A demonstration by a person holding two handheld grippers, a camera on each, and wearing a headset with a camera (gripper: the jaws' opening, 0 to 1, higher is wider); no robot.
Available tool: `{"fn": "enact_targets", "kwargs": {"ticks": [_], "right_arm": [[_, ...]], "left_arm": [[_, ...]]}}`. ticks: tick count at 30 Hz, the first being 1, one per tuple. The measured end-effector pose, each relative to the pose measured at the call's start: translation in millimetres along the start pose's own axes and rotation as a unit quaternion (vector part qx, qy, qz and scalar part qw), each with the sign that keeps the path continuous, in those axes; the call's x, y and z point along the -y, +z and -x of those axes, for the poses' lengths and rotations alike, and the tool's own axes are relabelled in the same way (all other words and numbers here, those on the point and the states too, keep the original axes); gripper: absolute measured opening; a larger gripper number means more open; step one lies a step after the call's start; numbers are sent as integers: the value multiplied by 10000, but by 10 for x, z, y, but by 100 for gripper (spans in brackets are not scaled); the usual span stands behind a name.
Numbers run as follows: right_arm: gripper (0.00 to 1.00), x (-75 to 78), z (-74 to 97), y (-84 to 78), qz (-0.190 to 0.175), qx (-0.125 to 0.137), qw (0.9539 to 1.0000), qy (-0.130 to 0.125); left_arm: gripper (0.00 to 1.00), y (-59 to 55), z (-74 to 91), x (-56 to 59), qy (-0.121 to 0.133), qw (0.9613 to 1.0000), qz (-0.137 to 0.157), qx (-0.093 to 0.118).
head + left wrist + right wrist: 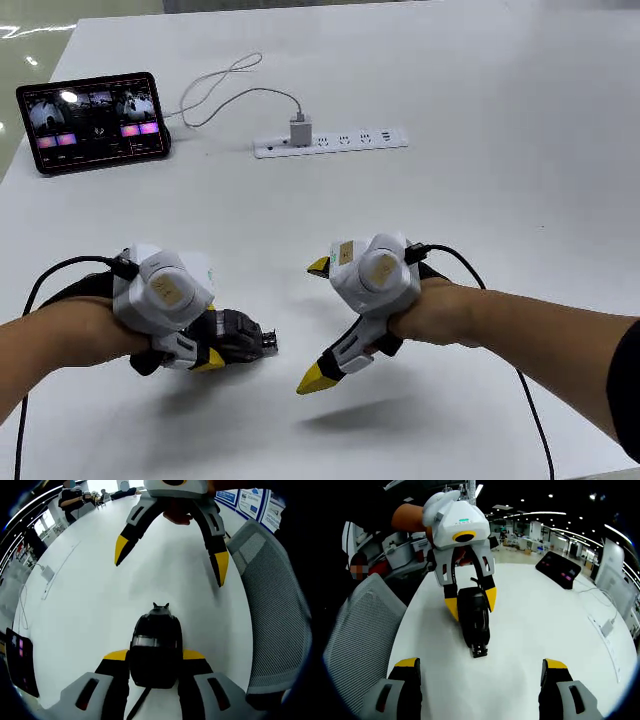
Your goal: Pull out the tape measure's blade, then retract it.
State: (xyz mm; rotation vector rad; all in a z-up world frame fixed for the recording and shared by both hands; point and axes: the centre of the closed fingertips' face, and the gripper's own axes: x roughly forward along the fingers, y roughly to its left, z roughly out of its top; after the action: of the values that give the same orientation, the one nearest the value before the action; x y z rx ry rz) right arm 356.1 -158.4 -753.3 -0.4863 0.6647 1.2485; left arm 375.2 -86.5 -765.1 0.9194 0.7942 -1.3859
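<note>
Back of the tape measure [238, 336] buried in the left gripper [212, 338]; blade tip [270, 345] maybe tucked in, too small to call; the tablet [93, 120] unreadable.

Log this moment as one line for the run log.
left gripper: shut on tape measure | right gripper: open, apart from tape measure | blade hook: at case mouth, not yet pulled

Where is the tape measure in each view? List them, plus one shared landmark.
Head view: tape measure lower left, in the left gripper.
Left gripper view: tape measure bottom centre, between the jaws.
Right gripper view: tape measure at centre.
Shared landmark: the tablet.
</note>
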Motion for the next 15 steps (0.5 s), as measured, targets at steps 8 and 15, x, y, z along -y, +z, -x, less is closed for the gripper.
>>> {"fn": "enact_targets", "kwargs": {"ticks": [8,15], "right_arm": [[77,-9,-92,-6,74,-84,9998,135],[52,-34,-215,-10,254,-225,9989,312]], "left_arm": [[32,9,-2,-10,-27,9998,-22,186],[32,11,-5,-6,-30,9998,24,186]]}}
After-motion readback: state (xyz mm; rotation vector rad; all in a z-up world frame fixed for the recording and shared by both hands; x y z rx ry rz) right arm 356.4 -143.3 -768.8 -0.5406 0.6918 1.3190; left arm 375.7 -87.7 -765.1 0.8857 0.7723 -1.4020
